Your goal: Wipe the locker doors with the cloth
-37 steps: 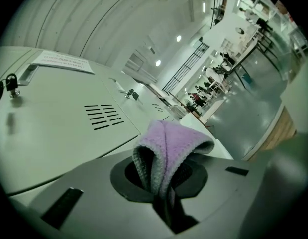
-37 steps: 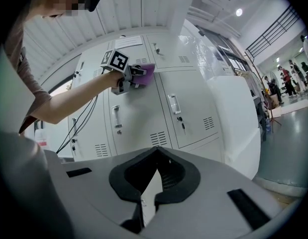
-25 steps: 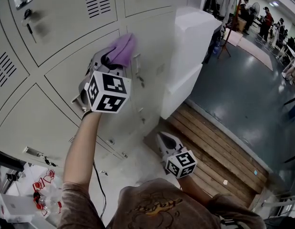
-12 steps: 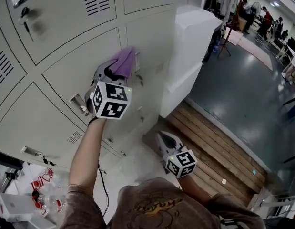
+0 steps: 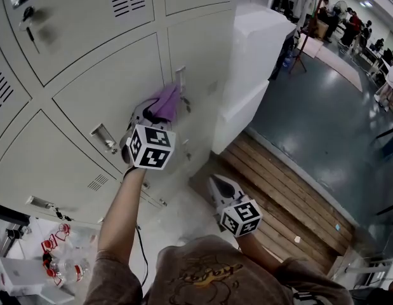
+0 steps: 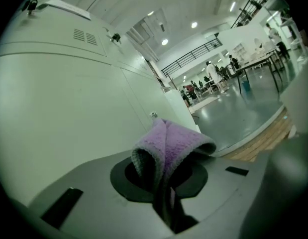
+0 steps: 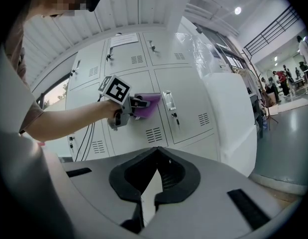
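A purple cloth is pressed flat against a pale grey locker door near its right edge. My left gripper is shut on the cloth and held out at arm's length. In the left gripper view the folded cloth sticks out from between the jaws, with the locker door close on the left. My right gripper hangs low by the body, shut and empty, pointing at the lockers. The right gripper view shows the left gripper, the cloth and the locker bank.
A latch handle sits on the door left of the cloth, and another latch just above it. A tall white block stands right of the lockers. A wooden platform lies below. Clutter sits lower left; people stand far back.
My left gripper has slid the cloth down the locker door, from the upper part to below the latch at the door's right edge. The right gripper has stayed still.
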Tool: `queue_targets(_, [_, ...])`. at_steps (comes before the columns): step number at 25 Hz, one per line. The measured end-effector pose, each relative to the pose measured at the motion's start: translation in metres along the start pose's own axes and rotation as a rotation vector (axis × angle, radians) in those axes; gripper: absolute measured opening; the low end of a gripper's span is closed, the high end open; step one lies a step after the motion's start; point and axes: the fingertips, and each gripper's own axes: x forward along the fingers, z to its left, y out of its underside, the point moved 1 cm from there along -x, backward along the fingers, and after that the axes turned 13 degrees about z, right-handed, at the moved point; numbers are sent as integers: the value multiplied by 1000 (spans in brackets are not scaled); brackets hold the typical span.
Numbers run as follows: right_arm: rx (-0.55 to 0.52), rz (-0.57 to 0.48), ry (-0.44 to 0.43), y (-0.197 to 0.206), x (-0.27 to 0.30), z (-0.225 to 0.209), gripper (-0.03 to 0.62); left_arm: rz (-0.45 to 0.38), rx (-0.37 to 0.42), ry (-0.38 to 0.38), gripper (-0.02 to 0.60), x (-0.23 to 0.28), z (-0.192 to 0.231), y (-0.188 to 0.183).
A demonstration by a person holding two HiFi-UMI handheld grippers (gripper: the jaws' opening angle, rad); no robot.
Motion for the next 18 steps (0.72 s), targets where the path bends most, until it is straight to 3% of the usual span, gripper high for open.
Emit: queue_targets(18, [7,1,31,3,-4,-1,-3,174,-108,120,38,55,-66,110])
